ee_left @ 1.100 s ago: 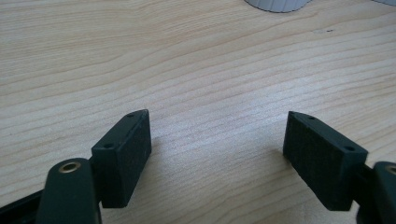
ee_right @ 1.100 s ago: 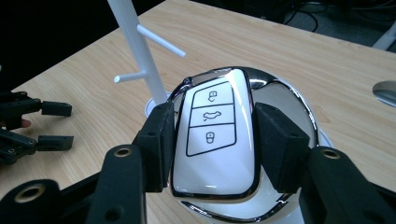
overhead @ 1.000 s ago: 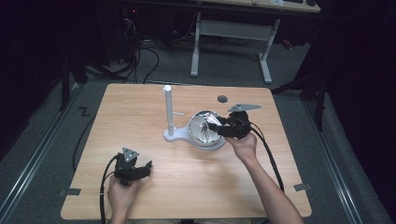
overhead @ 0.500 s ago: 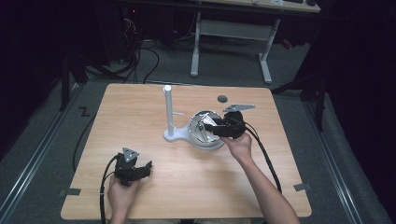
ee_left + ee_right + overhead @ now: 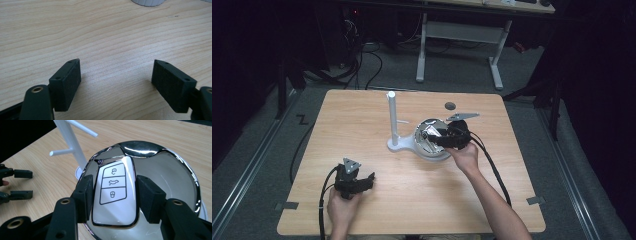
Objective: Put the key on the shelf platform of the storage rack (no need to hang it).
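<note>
The right tool (image 5: 112,195) is clamped on a white car key fob (image 5: 114,195) over a shiny bowl (image 5: 175,170), probably just clear of its floor. Near left on the tabletop (image 5: 412,200), the left tool (image 5: 116,82) rests, its pads wide apart.

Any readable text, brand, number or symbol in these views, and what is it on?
No words, brand names or numbers can be read.
Car key fob, between the right gripper jaws over the shiny bowl: three button icons without lettering, a padlock at top, a car outline in the middle, a padlock at bottom.
Dark mark on the floor left of the table: shaped like "Z".
</note>
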{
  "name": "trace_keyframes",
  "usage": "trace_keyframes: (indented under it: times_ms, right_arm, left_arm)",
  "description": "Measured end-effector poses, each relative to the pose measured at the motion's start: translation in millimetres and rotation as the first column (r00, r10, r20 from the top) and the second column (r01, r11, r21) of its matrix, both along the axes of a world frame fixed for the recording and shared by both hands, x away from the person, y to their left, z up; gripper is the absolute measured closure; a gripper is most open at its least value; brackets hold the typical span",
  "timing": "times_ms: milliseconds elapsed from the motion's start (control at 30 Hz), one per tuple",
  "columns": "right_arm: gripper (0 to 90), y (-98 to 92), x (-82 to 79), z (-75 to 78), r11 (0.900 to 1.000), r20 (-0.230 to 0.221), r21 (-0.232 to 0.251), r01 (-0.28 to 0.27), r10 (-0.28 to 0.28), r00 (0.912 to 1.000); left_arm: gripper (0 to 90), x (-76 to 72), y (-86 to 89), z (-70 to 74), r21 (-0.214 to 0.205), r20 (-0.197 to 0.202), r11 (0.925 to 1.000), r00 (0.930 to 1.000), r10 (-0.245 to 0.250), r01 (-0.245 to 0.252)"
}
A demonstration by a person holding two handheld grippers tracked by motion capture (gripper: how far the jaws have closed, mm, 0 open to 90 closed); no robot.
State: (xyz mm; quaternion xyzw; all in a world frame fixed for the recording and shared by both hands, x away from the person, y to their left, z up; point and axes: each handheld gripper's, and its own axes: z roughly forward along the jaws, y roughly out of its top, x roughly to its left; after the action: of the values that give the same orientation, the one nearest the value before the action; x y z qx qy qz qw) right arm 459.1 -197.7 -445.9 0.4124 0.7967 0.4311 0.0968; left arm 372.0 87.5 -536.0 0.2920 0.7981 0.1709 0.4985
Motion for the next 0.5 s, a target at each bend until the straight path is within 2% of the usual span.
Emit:
trace_keyframes:
  times_ms: [267, 500]
  right_arm:
    - [50.3, 10.1, 4.2, -6.6, 0.9999, -0.022, -0.017, -0.004, 0.004, 0.9997]
    - [50.9, 13.2, 6.5, -8.5, 0.9991, -0.003, -0.040, 0.017, -0.017, 0.9998]
  left_arm:
    - [23.9, -0.1, 0.5, 0.2, -0.001, -0.002, 1.0000, 1.0000, -0.002, 0.002]
    - [23.9, -0.2, 0.8, 0.2, -0.002, -0.001, 1.0000, 1.0000, -0.005, 0.005]
